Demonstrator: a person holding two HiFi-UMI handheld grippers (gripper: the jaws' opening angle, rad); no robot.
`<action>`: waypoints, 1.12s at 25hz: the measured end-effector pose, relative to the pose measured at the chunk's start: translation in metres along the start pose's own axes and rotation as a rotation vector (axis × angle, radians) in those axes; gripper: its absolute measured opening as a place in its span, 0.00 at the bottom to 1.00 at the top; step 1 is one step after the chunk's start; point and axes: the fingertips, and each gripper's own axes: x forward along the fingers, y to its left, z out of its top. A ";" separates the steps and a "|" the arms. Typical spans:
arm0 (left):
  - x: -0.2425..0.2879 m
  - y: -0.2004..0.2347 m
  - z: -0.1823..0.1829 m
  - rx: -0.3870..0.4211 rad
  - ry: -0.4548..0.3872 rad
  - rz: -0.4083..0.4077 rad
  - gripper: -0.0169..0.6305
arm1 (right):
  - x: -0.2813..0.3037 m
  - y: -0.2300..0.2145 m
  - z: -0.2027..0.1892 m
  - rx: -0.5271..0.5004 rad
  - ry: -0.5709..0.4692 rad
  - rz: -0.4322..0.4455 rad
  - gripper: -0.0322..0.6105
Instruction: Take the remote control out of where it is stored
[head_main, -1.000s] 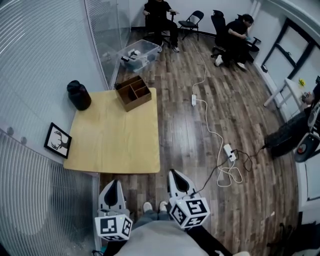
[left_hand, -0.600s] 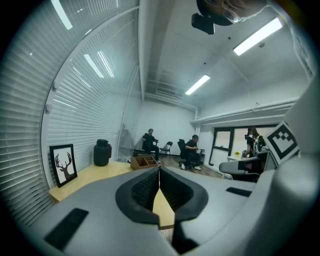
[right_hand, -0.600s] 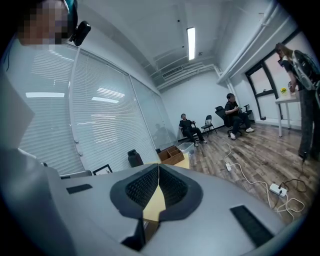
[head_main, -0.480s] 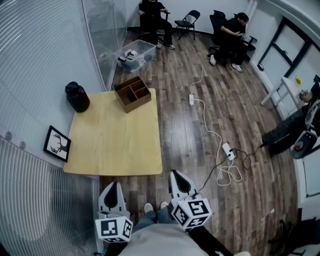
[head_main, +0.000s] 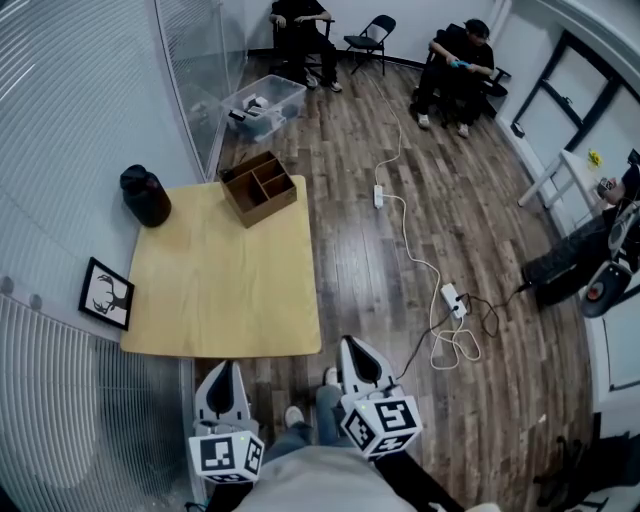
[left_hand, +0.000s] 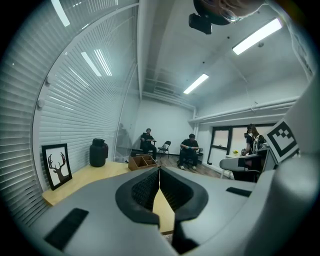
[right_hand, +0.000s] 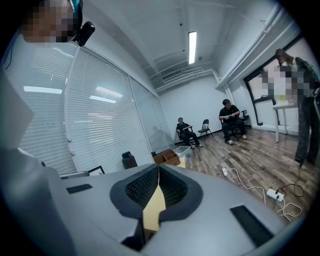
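Note:
A brown wooden organizer box (head_main: 258, 187) with several compartments stands at the far right corner of the light wooden table (head_main: 225, 290). No remote control can be made out in it from here. My left gripper (head_main: 225, 369) and right gripper (head_main: 350, 346) hang side by side near my body, short of the table's near edge, both shut with nothing between the jaws. In the left gripper view the jaws (left_hand: 159, 171) meet, and the box (left_hand: 142, 161) lies far ahead. The right gripper (right_hand: 158, 168) also points toward the box (right_hand: 166, 157).
A black jar (head_main: 144, 195) stands at the table's far left corner, and a framed deer picture (head_main: 106, 294) leans at its left edge. Beyond the table are a clear plastic bin (head_main: 262, 107), seated people (head_main: 455, 62) and chairs. A white power cable (head_main: 432, 285) runs over the floor on the right.
The head view has shifted a little, so the table sits slightly lower and further left in the picture. Both grippers remain low and shut in about the same place.

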 end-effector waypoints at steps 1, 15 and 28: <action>0.005 -0.002 0.000 0.000 0.000 0.001 0.04 | 0.003 -0.005 0.002 -0.001 0.001 0.001 0.06; 0.095 -0.054 0.026 0.001 -0.062 0.097 0.04 | 0.057 -0.097 0.048 -0.016 0.025 0.094 0.06; 0.148 -0.107 0.031 0.014 -0.087 0.158 0.04 | 0.082 -0.146 0.063 -0.028 0.058 0.207 0.06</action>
